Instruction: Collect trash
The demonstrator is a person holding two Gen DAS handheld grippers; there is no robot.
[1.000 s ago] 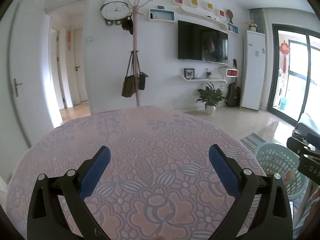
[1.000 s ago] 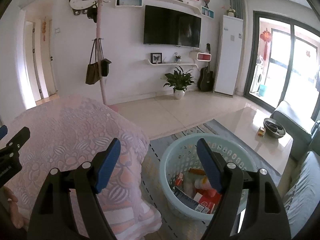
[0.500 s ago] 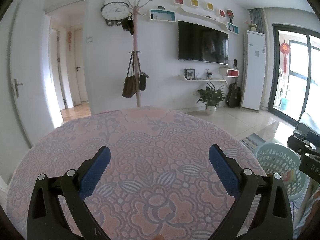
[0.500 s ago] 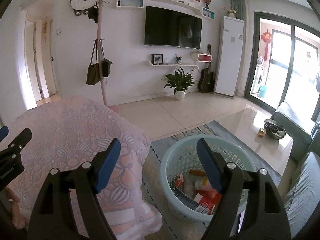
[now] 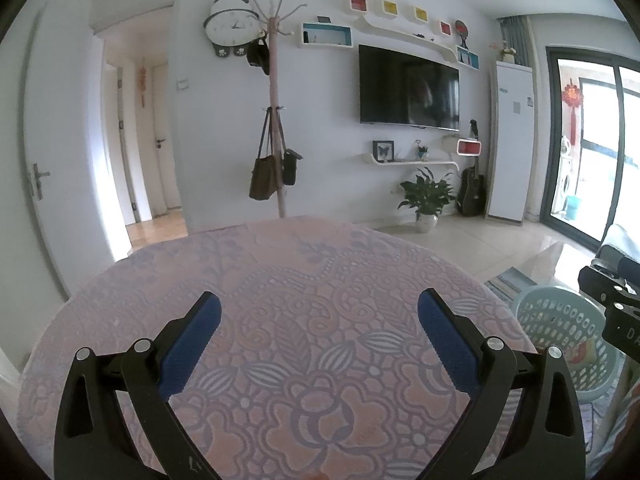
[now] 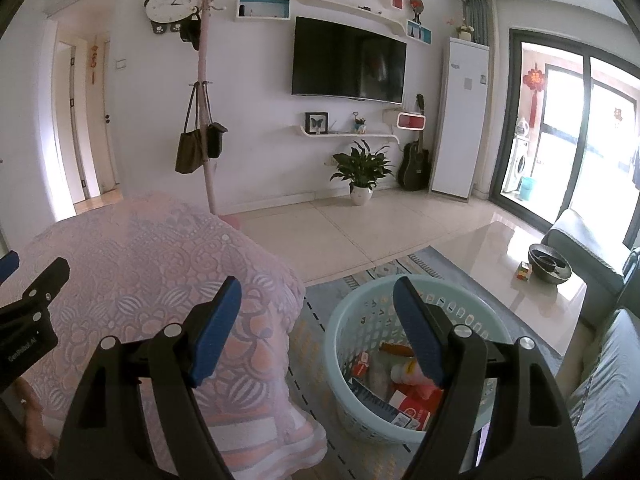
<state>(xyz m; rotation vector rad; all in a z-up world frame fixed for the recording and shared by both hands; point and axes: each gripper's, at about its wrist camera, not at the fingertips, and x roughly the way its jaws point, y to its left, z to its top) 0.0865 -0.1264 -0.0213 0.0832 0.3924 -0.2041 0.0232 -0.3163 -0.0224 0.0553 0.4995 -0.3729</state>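
Note:
My left gripper (image 5: 319, 312) hangs open over a round table (image 5: 280, 280) covered with a pink flowered lace cloth; nothing lies between its blue pads. My right gripper (image 6: 317, 294) is also open and empty, held off the table's right edge above a light blue plastic basket (image 6: 344, 328) on the floor. Inside the basket lies trash (image 6: 404, 396): red and white packets, a dark blue booklet and a brown stick-like piece. The basket (image 5: 556, 320) shows at the right of the left wrist view too, behind part of the right gripper's body.
A glass coffee table (image 6: 500, 256) with a dark bowl (image 6: 548, 266) and a small cube stands right of the basket. A grey sofa (image 6: 600, 380) fills the lower right. A coat stand (image 6: 206, 120) with bags, a potted plant (image 6: 362, 172) and a guitar line the far wall.

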